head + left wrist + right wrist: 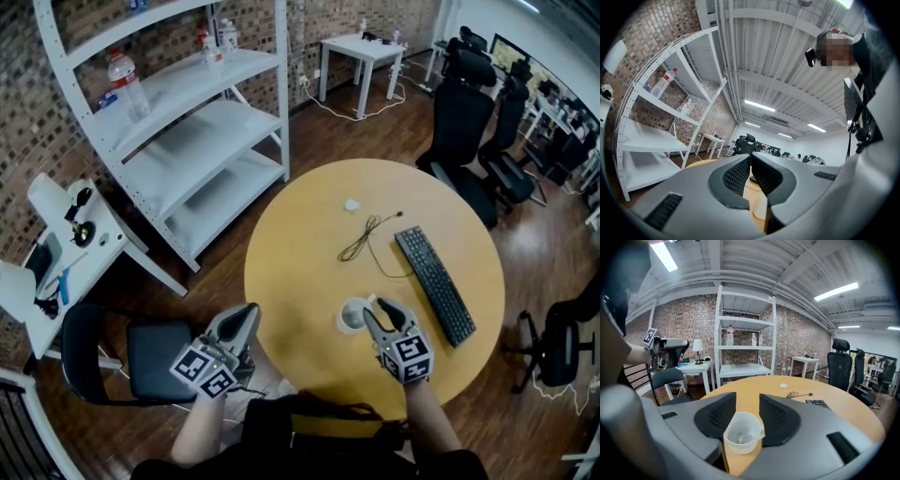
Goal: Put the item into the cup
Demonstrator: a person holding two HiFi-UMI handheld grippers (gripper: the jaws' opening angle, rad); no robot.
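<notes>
A white cup [351,317] stands near the front edge of the round wooden table [300,272]. My right gripper [375,309] reaches to it from the front. In the right gripper view the cup [742,432] sits between the jaws close to their roots, and the right gripper [747,397] has its jaws apart. I see no pad pressing on it. Something pale lies in the cup's bottom. A small white item [352,204] lies far out on the table. My left gripper [234,328] hangs off the table's left side, jaws together and empty.
A black keyboard [436,281] and a thin black cable [361,239] lie right of the cup. A dark chair [155,361] stands under the left gripper. White shelves [187,141] and a side table [66,253] stand left; office chairs [469,122] stand behind.
</notes>
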